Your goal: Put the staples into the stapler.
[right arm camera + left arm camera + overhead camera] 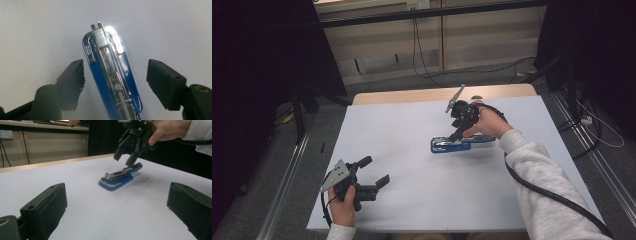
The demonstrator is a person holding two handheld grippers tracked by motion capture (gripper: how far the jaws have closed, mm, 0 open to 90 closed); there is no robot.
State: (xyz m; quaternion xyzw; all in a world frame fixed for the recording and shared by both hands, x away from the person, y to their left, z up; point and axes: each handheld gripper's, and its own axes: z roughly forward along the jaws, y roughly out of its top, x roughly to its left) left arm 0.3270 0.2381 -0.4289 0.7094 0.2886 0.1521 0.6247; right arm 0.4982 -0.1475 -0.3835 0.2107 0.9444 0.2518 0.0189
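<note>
Your right hand-held gripper [458, 131] hangs jaws apart over the blue stapler [452, 144] lying just right of the worktop's [412, 200] centre, while your left hand-held gripper [376, 171] rests spread at 7 o'clock.

A blue stapler [451, 144] with silver metal lies on a plain white table [412, 200]; black jaws.

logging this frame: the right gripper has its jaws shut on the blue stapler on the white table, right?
Not quite. The right gripper has its jaws open, one on each side of the blue stapler, not clamped on it, as the right gripper view shows. The stapler does lie on the white table.
</note>
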